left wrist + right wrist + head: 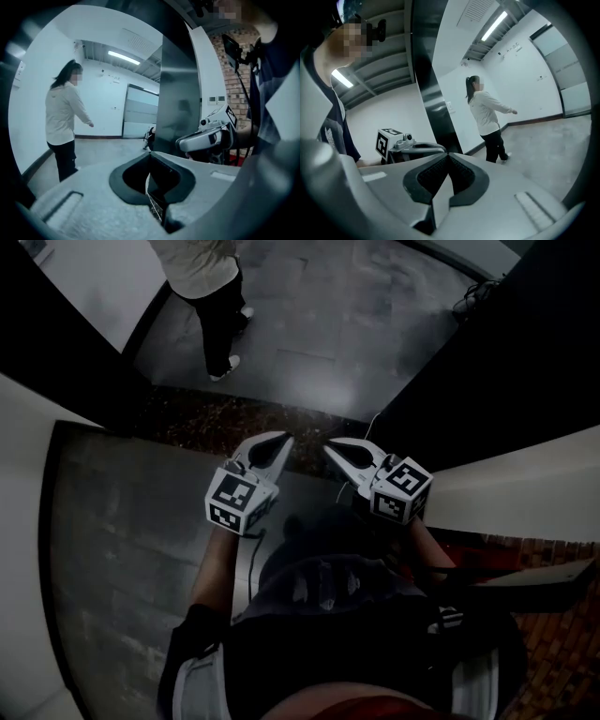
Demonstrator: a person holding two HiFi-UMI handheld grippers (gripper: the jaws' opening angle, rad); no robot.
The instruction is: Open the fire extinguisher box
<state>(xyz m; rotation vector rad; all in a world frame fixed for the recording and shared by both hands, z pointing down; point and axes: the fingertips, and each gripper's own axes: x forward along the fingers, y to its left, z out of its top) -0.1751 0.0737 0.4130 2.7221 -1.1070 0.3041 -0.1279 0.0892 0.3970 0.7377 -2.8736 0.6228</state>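
Most of what we see is bare grey floor [356,324], bounded by pale walls and a dark metal pillar [180,93], with a strip of brick wall [218,65] to our right. Next in size is a bystander [211,296] in a pale top and dark trousers, standing on the open floor ahead of us, well apart from our tools. Smallest are the tools themselves. We hold the left gripper [281,439] and the right gripper [330,446] side by side in front of our body, tips near each other. Each has its jaws pressed fully together with nothing between them.

We judge the main risk to be swinging a gripper into the bystander or the pillar as we move off to look for the box, since both stand close by. No view shows the fire extinguisher box, so we cannot say how it looks, which way its door hinges or what latch it has.
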